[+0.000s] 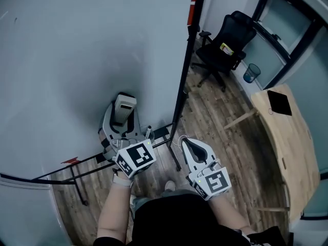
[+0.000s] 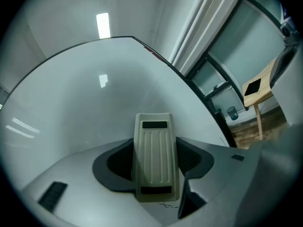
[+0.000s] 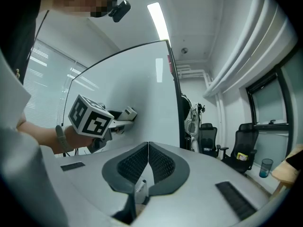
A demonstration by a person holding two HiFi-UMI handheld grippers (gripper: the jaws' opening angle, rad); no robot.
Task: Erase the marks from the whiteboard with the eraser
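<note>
Left gripper (image 1: 121,127) raised, eraser (image 2: 155,155) against whiteboard (image 2: 85,103)

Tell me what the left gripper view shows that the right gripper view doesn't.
Only the left gripper view: the left gripper clamping the eraser up close, and a faint scribble just below it. Only the right gripper view: the right gripper, jaws together, the person's forearm, two black office chairs. Both: the whiteboard, the eraser, the blue bin.
</note>
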